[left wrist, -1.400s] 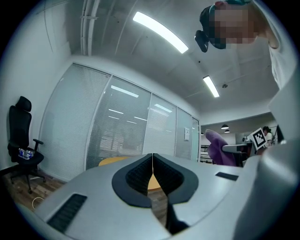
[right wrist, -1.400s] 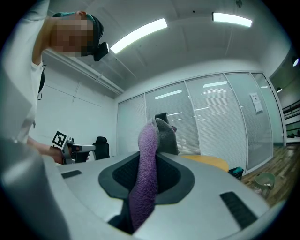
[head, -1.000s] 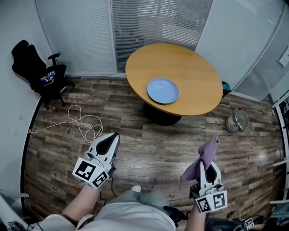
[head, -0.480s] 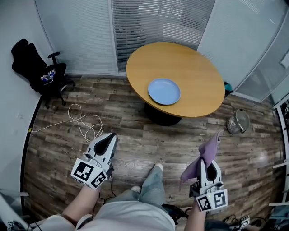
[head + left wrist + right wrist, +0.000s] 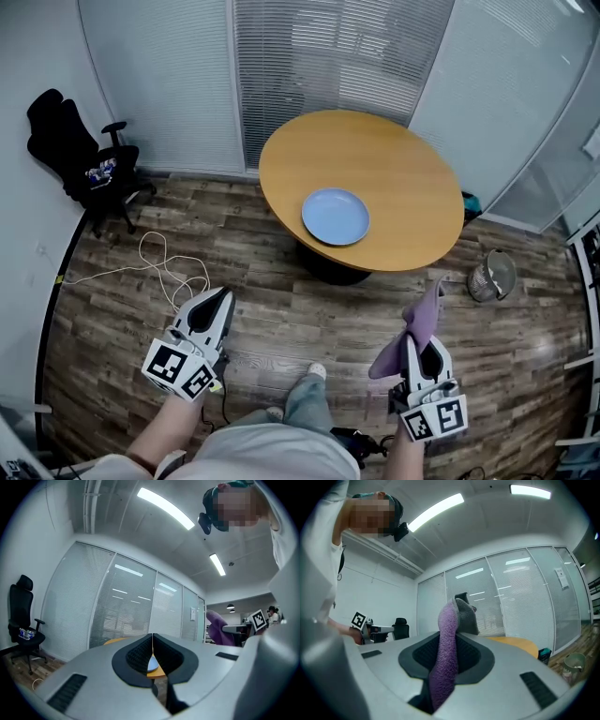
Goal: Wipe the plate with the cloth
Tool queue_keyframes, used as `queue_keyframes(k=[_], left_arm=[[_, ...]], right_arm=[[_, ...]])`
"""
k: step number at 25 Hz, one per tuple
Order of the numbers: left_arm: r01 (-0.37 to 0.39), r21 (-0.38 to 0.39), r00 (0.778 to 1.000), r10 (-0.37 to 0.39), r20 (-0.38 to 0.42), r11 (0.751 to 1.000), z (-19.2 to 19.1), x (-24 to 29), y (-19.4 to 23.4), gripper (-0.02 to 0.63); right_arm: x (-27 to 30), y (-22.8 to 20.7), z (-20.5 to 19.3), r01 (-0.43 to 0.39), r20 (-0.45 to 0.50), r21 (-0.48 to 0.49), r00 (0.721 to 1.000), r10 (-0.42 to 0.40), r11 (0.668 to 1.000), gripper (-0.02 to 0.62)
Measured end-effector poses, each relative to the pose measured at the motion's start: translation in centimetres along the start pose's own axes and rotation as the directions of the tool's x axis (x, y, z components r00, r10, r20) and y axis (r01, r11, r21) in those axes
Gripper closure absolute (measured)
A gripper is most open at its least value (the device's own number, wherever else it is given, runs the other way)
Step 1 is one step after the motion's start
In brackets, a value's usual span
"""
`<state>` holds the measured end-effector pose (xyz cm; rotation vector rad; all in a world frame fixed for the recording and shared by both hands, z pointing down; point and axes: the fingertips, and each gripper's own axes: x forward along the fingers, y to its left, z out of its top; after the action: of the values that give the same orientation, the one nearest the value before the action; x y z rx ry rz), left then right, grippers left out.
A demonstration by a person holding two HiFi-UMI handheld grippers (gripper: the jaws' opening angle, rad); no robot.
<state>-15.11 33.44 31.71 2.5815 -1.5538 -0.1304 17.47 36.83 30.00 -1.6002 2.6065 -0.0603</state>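
Plate (image 5: pixel 336 217), pale blue and round, lies flat on the round wooden counter (image 5: pixel 412 159), toward the edge nearest the person and well apart from both claws. At the left of the room a black office chair (image 5: pixel 80 155) stands by the wall, and a pale cable (image 5: pixel 169 267) loops on the plank floor (image 5: pixel 281 309) near it. Next comes the left claw (image 5: pixel 221 295), held level over the floor and aimed toward the counter. Its two jaws are pressed together with only a hairline seam between the dark pads, and they grip nothing. In the left gripper view a sliver of the plate and the counter's edge shows far off, just below that seam. Between the two claws the person's trouser leg and a light shoe (image 5: pixel 319 371) show over the floor. To the right, the right claw (image 5: pixel 424 345) is level too, its jaws part way apart and clamped on the cloth (image 5: pixel 419 322). It is a purple cloth with a grey side, pinched between the pads, with its free end standing up above the jaw tips and a fold hanging to the left. Further right, a wire waste bin (image 5: pixel 490 275) stands on the floor beside the counter, in front of the glass wall.
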Motion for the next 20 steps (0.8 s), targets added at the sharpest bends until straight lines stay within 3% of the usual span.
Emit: queue_keyframes(k=[8, 20], left_arm=[[-0.016, 0.009, 1.000, 0.016, 0.014, 1.000, 1.7, 4.3, 0.3, 0.592], [-0.056, 0.001, 0.998, 0.056, 0.009, 0.998, 1.5, 9.6, 0.1, 0.591]], right_arm=[[3.7, -3.5, 1.6, -0.025, 0.016, -0.027, 1.000, 0.025, 0.999, 0.508], [7.7, -8.4, 1.7, -0.062, 0.020, 0.005, 0.998, 0.062, 0.998, 0.508]])
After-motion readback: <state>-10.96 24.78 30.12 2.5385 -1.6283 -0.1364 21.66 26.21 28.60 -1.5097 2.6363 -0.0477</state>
